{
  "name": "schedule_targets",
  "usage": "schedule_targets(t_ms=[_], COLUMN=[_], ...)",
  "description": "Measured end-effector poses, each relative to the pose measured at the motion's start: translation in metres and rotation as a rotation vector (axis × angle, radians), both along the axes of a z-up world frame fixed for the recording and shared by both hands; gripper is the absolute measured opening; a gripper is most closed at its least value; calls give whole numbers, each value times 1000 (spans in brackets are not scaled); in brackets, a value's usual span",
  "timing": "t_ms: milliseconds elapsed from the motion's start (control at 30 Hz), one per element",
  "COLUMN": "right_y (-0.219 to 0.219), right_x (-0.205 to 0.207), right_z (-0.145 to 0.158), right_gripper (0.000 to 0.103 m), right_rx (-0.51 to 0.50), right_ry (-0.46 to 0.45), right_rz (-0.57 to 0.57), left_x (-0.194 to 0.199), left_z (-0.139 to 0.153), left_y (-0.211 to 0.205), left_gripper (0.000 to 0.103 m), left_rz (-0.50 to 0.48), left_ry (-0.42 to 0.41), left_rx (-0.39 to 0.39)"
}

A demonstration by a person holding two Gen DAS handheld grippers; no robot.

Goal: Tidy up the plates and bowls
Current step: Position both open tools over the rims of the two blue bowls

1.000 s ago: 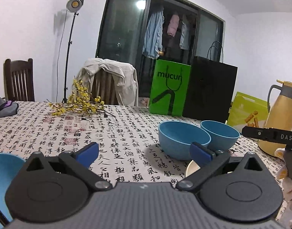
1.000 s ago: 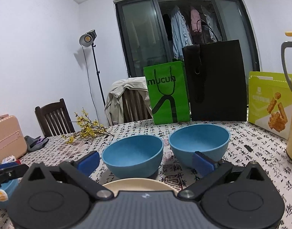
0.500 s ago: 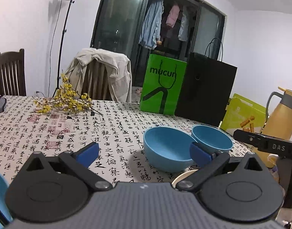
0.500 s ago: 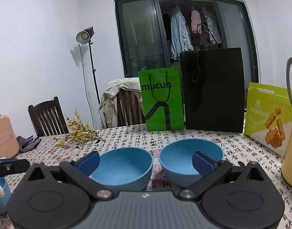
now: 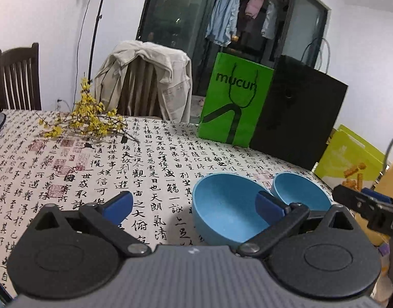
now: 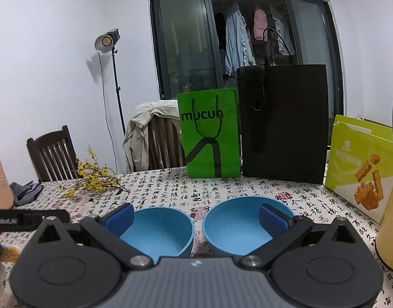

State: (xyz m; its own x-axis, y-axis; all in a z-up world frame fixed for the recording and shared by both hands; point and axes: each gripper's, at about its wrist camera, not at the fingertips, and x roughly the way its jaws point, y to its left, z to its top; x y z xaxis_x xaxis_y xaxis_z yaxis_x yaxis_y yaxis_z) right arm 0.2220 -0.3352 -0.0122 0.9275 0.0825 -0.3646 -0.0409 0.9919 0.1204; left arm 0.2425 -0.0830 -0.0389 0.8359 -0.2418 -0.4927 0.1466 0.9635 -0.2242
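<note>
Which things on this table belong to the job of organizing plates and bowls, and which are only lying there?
Belonging to the job:
left blue bowl
right blue bowl
left gripper and right gripper, both open and empty

Only lying about:
green paper bag
black paper bag
snack box
yellow flower sprig
yellow jug

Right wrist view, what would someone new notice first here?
Two blue bowls sit side by side on the calligraphy-print tablecloth, just ahead of the open right gripper. Behind them a bright green bag stands beside a taller black bag at the table's far edge.
</note>
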Motion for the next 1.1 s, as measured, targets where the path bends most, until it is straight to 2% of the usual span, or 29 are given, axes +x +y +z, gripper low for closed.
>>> schedule_targets(t_ms=[367,600,800,900,1000,1100], right_y=[2,4,11,16,19,23], right_x=[29,43,55,63,70,77], right_z=[-3,-9,-18,-23,-29,-36], right_gripper=[103,102,86,71,63,48], right_rx=[11,48,63,68,79,82], right_ry=[64,139,225,275,317,355], right_rz=[-9,-9,-4,-10,-17,-18], left_x=[36,59,74,78,81,83], left_z=[4,-3,-17,-23,-32,-38], left_y=[-18,-26,-26,-25,-25,-27], left_gripper=[103,103,103,103,103,102], left_rz=[54,92,125,136,143,141], left_ry=[16,60,119,143,165,180], left_rx=[34,46,49,47,59,74])
